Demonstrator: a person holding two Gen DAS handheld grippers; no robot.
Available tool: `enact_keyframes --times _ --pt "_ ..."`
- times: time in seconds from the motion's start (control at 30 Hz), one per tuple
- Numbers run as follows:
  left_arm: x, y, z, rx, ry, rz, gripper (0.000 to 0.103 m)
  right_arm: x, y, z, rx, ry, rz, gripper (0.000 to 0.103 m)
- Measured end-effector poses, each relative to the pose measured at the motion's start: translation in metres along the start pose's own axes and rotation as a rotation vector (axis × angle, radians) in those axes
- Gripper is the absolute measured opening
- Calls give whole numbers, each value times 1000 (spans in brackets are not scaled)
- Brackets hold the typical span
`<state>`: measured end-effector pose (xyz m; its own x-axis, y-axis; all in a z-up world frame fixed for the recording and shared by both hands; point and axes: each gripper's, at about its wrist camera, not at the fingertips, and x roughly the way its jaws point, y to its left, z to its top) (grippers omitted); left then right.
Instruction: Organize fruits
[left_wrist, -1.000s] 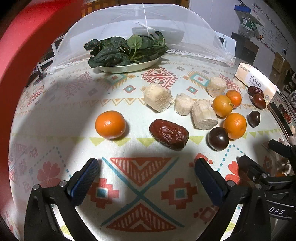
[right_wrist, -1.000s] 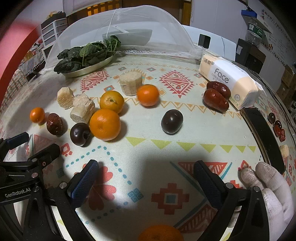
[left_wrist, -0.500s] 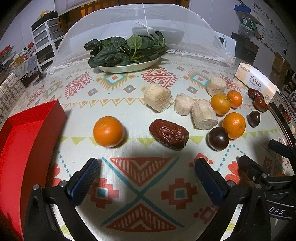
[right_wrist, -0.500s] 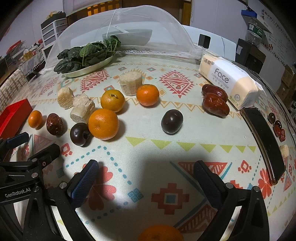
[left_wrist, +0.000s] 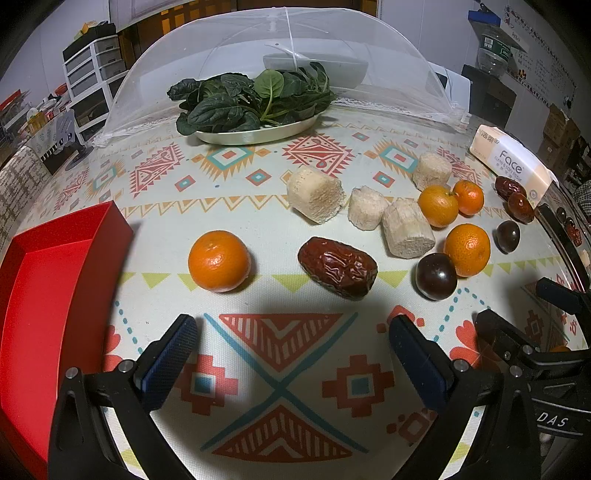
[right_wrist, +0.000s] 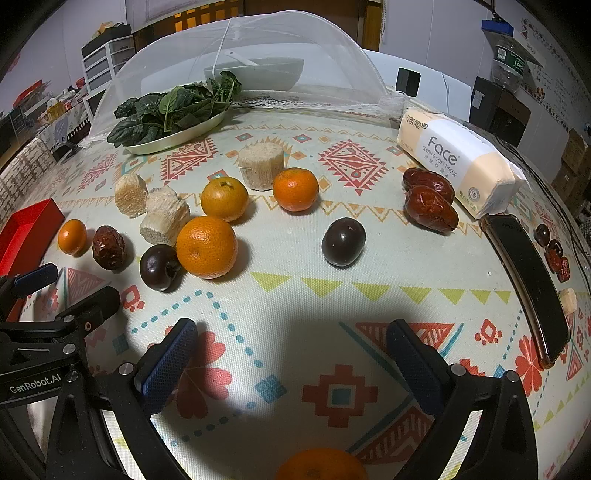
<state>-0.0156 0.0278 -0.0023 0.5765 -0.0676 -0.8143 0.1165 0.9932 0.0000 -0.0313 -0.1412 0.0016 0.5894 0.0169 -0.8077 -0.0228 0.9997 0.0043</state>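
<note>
**Left wrist view: fruit waits, red tray is ready**

Left wrist view shows the left gripper (left_wrist: 291, 349) spread wide with nothing in it. A mandarin (left_wrist: 218, 260) and a red date (left_wrist: 338, 266) lie on the table (left_wrist: 280, 373) just past its tips. The red tray (left_wrist: 55, 280) sits at the table's left edge, near the mandarin.

To do this step well, I think the tongs should go down around the mandarin's middle and squeeze softly, so it does not roll.

The right gripper (right_wrist: 291, 349) is wide too and holds nothing. A dark plum (right_wrist: 343, 242) lies ahead of it, well apart.
</note>
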Motion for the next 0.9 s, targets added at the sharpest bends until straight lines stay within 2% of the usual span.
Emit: enact_keyframes --times 0.9 --pt "-6 2 -5 -16 3 10 103 -5 0 -7 44 -1 -23 103"
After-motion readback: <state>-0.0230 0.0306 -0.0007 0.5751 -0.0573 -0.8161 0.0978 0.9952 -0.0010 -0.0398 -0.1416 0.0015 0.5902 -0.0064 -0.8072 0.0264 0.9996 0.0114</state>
